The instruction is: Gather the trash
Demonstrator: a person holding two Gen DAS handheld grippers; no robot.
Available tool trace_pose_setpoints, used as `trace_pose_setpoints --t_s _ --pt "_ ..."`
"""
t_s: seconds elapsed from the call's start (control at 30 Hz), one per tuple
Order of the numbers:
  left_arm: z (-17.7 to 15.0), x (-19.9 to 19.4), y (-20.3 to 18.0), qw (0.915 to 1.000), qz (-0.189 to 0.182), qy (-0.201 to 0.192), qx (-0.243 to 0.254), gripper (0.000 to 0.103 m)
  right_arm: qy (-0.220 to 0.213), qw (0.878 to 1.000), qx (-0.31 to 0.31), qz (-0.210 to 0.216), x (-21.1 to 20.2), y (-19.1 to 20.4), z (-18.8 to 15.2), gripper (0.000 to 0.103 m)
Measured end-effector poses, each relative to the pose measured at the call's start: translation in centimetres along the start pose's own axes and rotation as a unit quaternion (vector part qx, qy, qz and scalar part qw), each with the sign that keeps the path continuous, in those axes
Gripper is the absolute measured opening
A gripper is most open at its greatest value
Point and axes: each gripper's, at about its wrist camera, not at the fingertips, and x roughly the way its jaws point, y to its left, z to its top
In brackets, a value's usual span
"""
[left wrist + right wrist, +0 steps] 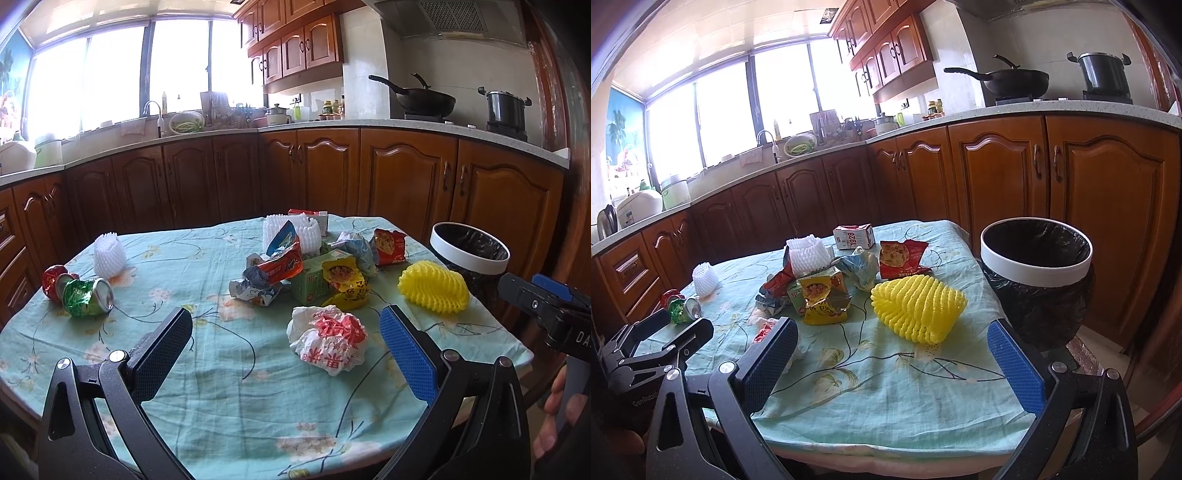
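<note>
— Looking through the left wrist view first. Left gripper wide open, holding nothing, up over the near part of the table.

— Aimed at what?

— Maybe at the crumpled white bag with red print, lying between the two fingers in the view, close to the blue pad. Probably held open so wide to fit around a puffy thing like that.

— And the other trash?

— Spread all over the green cloth. Crushed green can and a red one at the far left, white foam net behind them, pile of wrappers in the middle, yellow foam net on the right. Trash bin at the right edge of the table, just behind the yellow net.

— Now the right wrist view?

— Right gripper wide open too, empty. Yellow foam net sitting straight ahead between the fingers, not touched yet. Trash bin just to its right, black bag folded over the white rim, top open. Handy spot for dropping things in. Seems empty, though hard to see deep inside.

— Much done yet?

— Looks like hardly anything. Nearly all the trash still out on the table.
</note>
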Motion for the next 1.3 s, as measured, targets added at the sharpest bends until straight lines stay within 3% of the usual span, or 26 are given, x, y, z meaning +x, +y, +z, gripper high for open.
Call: trace_pose_setpoints --t_s 0.37,0.7,0.83,1.0,1.1,1.17,1.3 --pt "-0.2 1.2 -0.3 0.9996 -0.013 0.025 0.003 0.103 0.032 0.999 0.018 0.019 1.9 -1.4 0.3 0.103" --pt "0.0 5.5 -1.4 0.9911 -0.071 0.113 -0.001 0.102 0.092 0.995 0.032 0.035 6.3 -2.9 0.9 0.099" --pt "-0.1 7.3 -1.6 0.9858 -0.088 0.142 -0.013 0.095 0.125 0.991 0.042 0.032 8.8 -3.6 1.0 0.081" --pt "-0.3 8.8 -2.1 0.9816 -0.096 0.165 -0.009 0.077 0.146 0.988 0.049 0.025 10.8 -4.6 0.8 0.072" --pt "-0.7 9.5 -2.3 0.9781 -0.105 0.180 -0.007 0.061 0.157 0.986 0.050 0.019 11.6 -5.0 0.6 0.056" --pt "-0.9 9.8 -2.3 0.9760 -0.113 0.186 -0.010 0.053 0.163 0.985 0.050 0.016 12.0 -5.2 0.4 0.035" --pt "-0.9 9.7 -2.2 0.9757 -0.121 0.182 -0.010 0.040 0.154 0.987 0.051 0.014 11.7 -5.7 0.3 0.018"
